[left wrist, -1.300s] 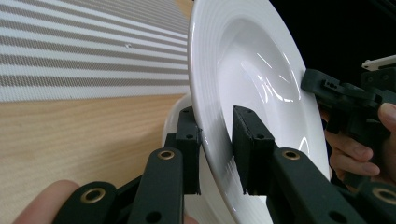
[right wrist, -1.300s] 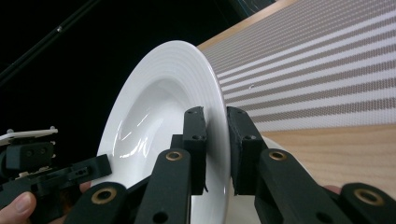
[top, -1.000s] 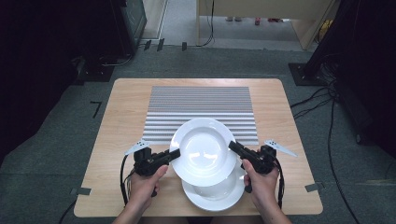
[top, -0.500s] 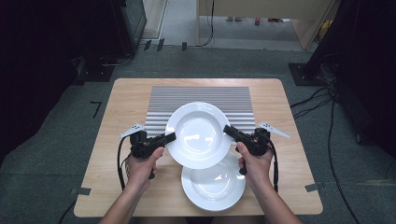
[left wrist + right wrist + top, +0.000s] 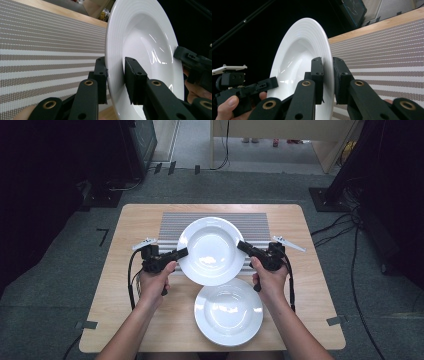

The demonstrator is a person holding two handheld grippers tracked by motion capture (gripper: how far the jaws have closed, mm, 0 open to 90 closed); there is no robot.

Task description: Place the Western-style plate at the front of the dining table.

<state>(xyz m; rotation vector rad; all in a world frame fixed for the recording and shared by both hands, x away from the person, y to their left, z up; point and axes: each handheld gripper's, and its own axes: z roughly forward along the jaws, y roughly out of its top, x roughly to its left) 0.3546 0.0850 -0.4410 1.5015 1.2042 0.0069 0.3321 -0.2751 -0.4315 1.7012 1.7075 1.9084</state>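
I hold a white deep plate (image 5: 210,250) in the air between both grippers, above the striped placemat (image 5: 172,222). My left gripper (image 5: 181,253) is shut on the plate's left rim, and in the left gripper view its jaws pinch the rim (image 5: 113,75) from both sides. On the opposite rim my right gripper (image 5: 242,246) is shut too, its jaws clamping the plate's edge (image 5: 328,75). A second white plate (image 5: 228,312) lies flat on the wooden table (image 5: 120,300) near the front edge, below the lifted one.
The grey-and-white striped placemat covers the table's far middle. Bare wood runs along both sides and the front. Cables trail from each gripper over the table, and dark equipment and more cables stand on the floor around it.
Both grippers have carried the upper plate away from the person, off the lower plate and over the placemat, slightly higher. The lower plate stays in place.
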